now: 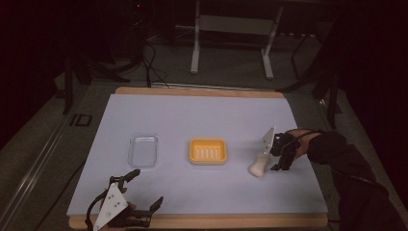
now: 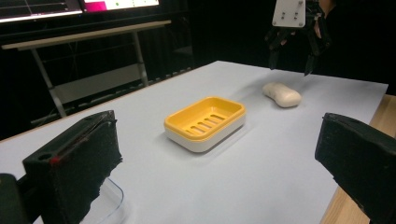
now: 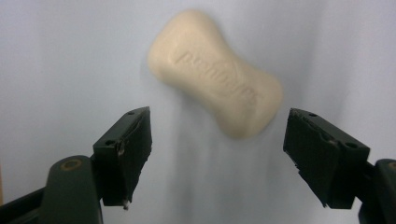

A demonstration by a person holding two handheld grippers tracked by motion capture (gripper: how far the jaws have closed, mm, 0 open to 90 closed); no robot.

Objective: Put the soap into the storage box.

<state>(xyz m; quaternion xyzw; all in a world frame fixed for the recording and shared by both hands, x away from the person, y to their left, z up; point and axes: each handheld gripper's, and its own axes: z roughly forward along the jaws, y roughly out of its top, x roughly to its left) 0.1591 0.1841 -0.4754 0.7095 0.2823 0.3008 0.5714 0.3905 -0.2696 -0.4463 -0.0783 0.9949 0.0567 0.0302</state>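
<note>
A cream-coloured, waisted bar of soap [image 1: 258,165] lies flat on the pale lilac sheet [image 1: 192,115] that covers the wooden table, toward its right side, with a raised word pressed into its top face. The right gripper [image 3: 217,154] hangs just above it, at its right and pointing down; its two black jaws stand apart and hold nothing, the soap lying on the sheet beyond the gap between them and touched by neither pad. A dark sleeve [image 1: 356,178] comes in from the right edge behind that tool.

Left of the soap, near the middle of the sheet, sits a yellow rectangular soap dish with a slotted floor and a white base [image 1: 208,151], apart from the bar. Further left lies a clear plastic lid or tray [image 1: 143,150]. The left gripper [image 1: 144,195] rests at the near left edge of the table, jaws spread wide and empty, facing the dish.
</note>
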